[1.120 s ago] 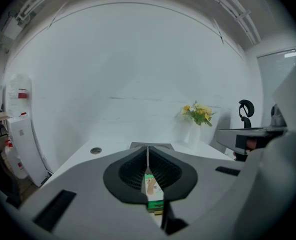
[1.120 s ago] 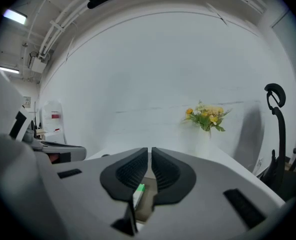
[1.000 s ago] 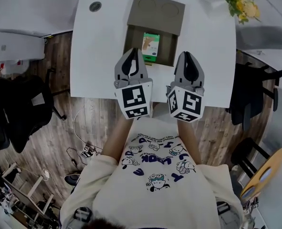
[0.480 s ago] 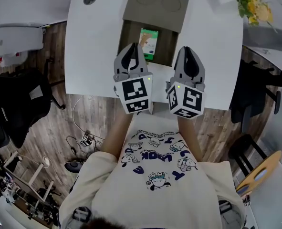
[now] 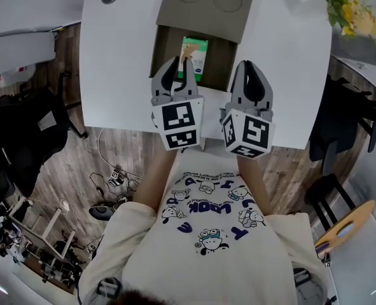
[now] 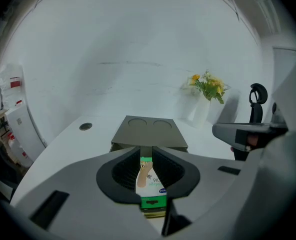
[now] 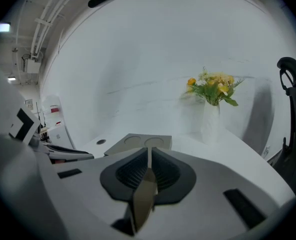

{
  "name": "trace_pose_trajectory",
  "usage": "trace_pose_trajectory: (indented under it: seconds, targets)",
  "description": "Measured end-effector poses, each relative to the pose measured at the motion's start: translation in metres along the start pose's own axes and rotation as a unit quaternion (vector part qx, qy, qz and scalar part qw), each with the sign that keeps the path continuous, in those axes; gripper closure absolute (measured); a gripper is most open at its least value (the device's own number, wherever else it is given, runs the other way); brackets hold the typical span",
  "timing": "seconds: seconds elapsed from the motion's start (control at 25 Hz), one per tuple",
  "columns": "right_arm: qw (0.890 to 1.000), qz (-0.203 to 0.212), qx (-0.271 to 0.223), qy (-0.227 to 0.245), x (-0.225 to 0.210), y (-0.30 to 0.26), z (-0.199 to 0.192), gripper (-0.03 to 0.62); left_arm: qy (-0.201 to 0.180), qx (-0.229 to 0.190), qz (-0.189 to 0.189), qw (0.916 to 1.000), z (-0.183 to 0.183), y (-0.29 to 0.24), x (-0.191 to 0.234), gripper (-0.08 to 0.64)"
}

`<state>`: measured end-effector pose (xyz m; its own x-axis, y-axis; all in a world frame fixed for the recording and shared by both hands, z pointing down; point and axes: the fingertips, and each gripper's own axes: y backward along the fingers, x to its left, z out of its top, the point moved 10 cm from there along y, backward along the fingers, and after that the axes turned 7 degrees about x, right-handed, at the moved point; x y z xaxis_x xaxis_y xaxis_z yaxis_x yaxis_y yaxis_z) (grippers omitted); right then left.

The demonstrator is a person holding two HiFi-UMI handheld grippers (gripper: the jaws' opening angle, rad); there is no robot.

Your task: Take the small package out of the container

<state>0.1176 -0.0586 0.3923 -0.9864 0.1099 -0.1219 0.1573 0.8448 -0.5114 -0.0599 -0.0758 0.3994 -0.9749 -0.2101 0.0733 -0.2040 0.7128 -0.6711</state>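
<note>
**Package in the open container, both grippers at its near edge**

The small package (image 5: 191,51), green and white, lies inside the brown container (image 5: 160,48), which stands open on the white counter (image 5: 121,62). The lid (image 5: 205,2) is folded back on the far side, and you can see two round recesses on it.

Your left gripper (image 5: 176,65) points at the near left part of the container. In the head view its tips lie just beside the package's near corner. Its jaws have just been opening and now stand a narrow slit apart. Nothing is between them. In the left gripper view the package (image 6: 149,176) shows through that slit, lying in the container beyond the tips.

Your right gripper (image 5: 250,67) is level with the left one, and its tips point at the counter just off the container's near right corner. In the right gripper view its jaws meet along a thin seam and hold nothing.

A white vase of yellow flowers (image 7: 213,90) stands at the counter's far right, well apart from the container.
</note>
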Motion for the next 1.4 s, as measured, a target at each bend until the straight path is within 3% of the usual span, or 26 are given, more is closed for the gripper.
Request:
trace_pose_trajectory:
  seconds: [0.08,0.8,1.04,1.4]
  targets:
    - [1.000,0.000,0.006,-0.002,-0.003,-0.003,-0.001,0.552,0.000,0.010,-0.002,1.0000,0.000,-0.004,-0.001,0.465]
    - [0.998,0.015,0.051,-0.027,-0.016,-0.030,-0.013,0.552,0.005,0.085,-0.031,0.9959,-0.004,-0.038,-0.009,0.311]
    - [0.997,0.020,0.062,-0.032,-0.018,-0.037,-0.016,0.552,-0.014,0.107,-0.038,0.9935,-0.004,-0.047,-0.012,0.294]
    - [0.995,0.024,0.083,-0.044,-0.025,-0.044,-0.021,0.552,-0.012,0.174,-0.052,0.9833,-0.006,-0.065,-0.008,0.265]
